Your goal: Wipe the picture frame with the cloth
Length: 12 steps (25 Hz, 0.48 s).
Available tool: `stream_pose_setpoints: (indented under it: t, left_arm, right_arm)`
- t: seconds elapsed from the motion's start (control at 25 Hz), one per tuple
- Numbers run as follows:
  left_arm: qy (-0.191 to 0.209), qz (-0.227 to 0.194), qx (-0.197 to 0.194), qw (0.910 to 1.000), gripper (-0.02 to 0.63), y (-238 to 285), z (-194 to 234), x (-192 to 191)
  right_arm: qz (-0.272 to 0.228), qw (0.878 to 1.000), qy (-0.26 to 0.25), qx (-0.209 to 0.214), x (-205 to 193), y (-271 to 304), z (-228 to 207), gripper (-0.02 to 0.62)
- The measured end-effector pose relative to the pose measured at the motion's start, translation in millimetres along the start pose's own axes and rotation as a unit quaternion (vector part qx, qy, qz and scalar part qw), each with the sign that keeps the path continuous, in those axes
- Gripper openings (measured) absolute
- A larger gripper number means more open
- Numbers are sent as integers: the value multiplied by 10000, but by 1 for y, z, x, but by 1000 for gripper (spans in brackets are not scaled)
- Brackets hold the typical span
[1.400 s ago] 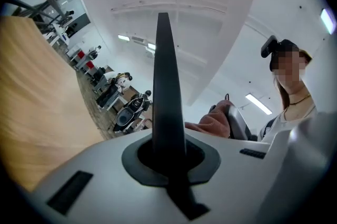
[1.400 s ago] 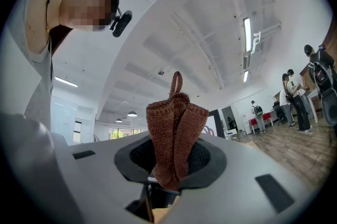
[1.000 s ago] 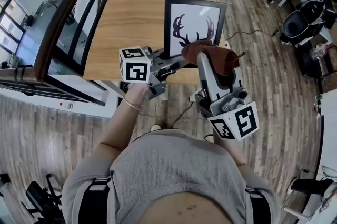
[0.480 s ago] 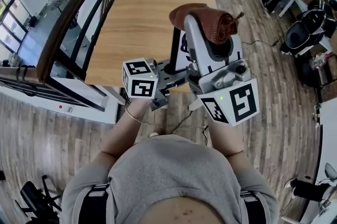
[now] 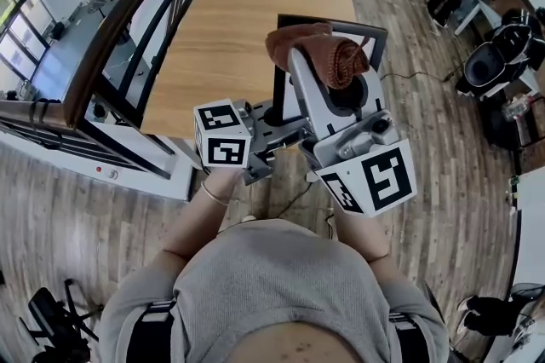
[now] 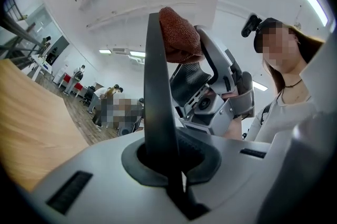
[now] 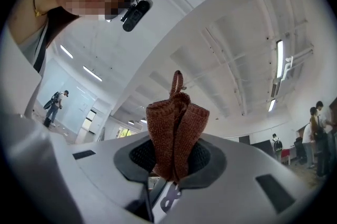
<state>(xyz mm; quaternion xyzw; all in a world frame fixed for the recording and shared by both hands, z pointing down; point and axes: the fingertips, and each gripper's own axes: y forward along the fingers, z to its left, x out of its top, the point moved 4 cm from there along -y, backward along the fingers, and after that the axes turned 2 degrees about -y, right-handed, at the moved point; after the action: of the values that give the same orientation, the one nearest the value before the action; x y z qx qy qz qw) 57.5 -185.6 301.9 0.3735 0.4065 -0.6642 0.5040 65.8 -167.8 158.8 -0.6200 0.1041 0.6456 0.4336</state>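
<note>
Rust-brown cloth point(image 7: 176, 128), pinched by the right gripper point(image 7: 171, 165), sits at the top of the frame point(image 6: 158, 86); the left gripper point(image 6: 171, 165) clamps its lower edge, jaws tight.

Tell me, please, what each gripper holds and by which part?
Left gripper: the picture frame, by its edge. Right gripper: the cloth, by a fold.

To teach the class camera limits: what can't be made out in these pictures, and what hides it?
Head view: the print in the picture frame, behind the right gripper and cloth.
Left gripper view: the frame's face; it shows edge-on.
Right gripper view: the frame, only a sliver below the cloth.
All views: whether the cloth touches the frame.
</note>
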Motion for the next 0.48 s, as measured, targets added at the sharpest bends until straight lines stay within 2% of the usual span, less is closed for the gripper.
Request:
stream_pose_setpoints:
  t: [0.28, 0.48]
  left_arm:
    - [-28, -23, 23, 10000, 18, -7, -4, -6]
    - [-36, -31, 80, 10000, 18, -9, -4, -3]
  right_arm:
    - [195, 9995, 231, 28, -11, -11, 14, 97]
    - [522, 9975, 442, 163, -25, -18, 21, 97]
